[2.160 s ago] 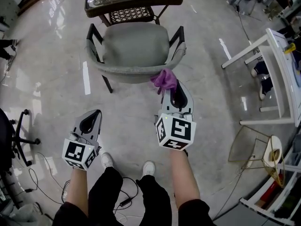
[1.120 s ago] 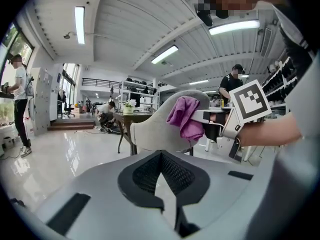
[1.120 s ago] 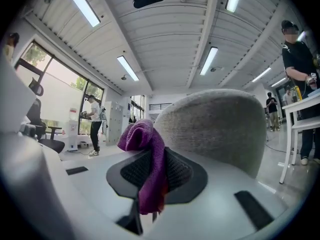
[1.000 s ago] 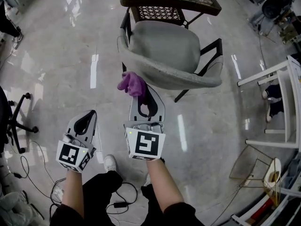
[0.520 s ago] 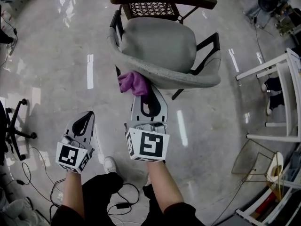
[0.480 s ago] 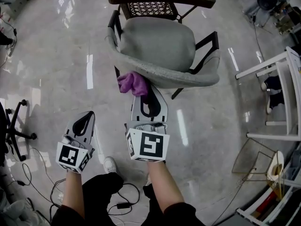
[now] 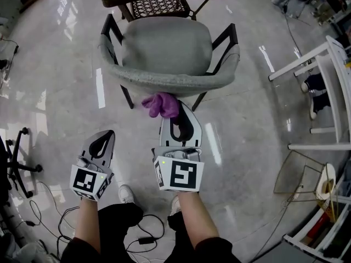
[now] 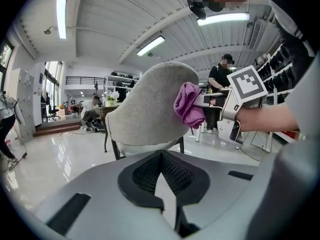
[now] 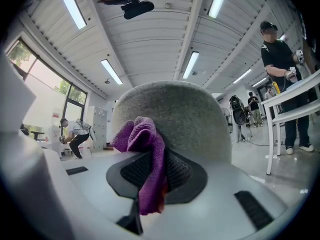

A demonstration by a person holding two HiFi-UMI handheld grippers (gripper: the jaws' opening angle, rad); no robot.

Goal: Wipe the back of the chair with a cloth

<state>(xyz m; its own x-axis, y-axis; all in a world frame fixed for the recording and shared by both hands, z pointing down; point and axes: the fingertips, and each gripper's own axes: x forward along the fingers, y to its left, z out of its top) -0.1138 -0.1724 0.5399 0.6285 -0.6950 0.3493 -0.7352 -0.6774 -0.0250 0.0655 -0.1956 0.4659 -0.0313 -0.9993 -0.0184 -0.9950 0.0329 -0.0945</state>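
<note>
Right claw (image 7: 176, 107) presses 1 purple cloth (image 7: 160, 104) against 1 chair (image 7: 164, 48).

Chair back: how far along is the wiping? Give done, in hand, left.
Done: the right tool grips the cloth. In hand: cloth pressed against the chair back, near its middle. Left: no wiped patch shows, so the remainder cannot be told; left tool shut, idle.

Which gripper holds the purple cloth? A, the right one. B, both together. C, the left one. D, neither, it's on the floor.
A: the right gripper is shut on the purple cloth at the chair back, while the left gripper hangs apart, shut on nothing.
</note>
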